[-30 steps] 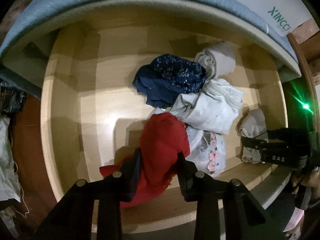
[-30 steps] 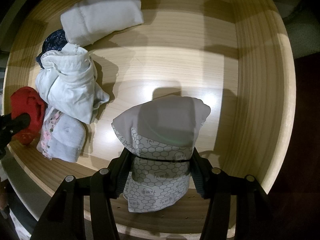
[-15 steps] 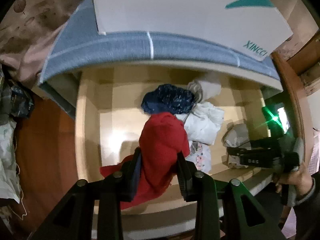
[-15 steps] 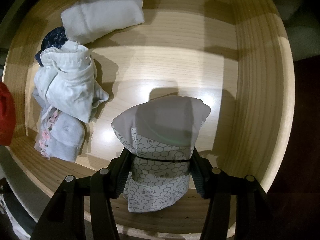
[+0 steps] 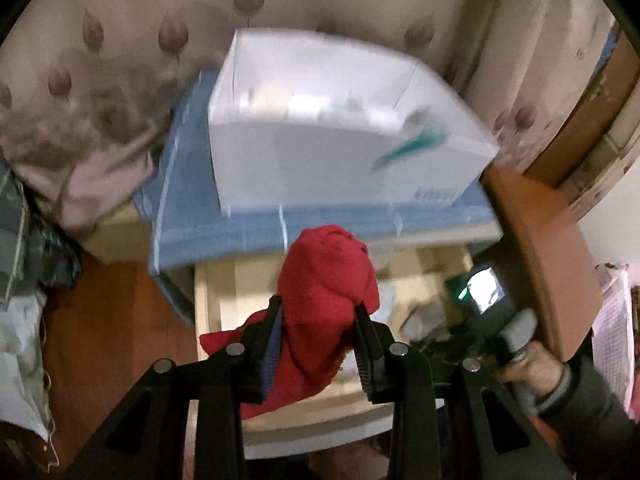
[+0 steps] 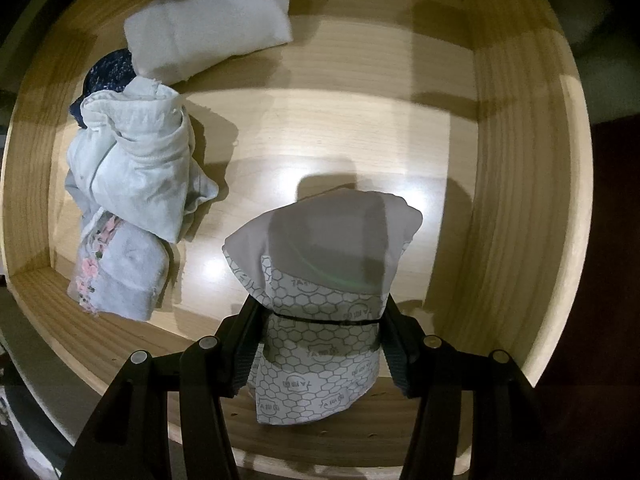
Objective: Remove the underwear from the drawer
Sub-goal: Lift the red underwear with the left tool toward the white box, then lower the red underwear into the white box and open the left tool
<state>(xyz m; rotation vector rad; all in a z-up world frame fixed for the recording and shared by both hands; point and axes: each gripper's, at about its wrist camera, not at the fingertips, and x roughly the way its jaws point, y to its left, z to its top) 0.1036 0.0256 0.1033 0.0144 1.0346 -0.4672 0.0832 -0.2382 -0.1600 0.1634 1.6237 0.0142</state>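
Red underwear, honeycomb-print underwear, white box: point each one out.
red underwear (image 5: 326,280), left wrist view, on the bunched top above the jaws.
honeycomb-print underwear (image 6: 320,344), right wrist view, on the printed band between the jaws.
white box (image 5: 320,152), left wrist view, on its front face.

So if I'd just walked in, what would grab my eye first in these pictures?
Probably the bright red underwear, pinched in the left tool in front of a white box on a blue-topped cabinet. Next, the grey honeycomb-print underwear clamped in the right tool, above the pale wooden drawer. Four more folded or bundled pieces lie along the drawer's left side, one of them a crumpled white bundle.
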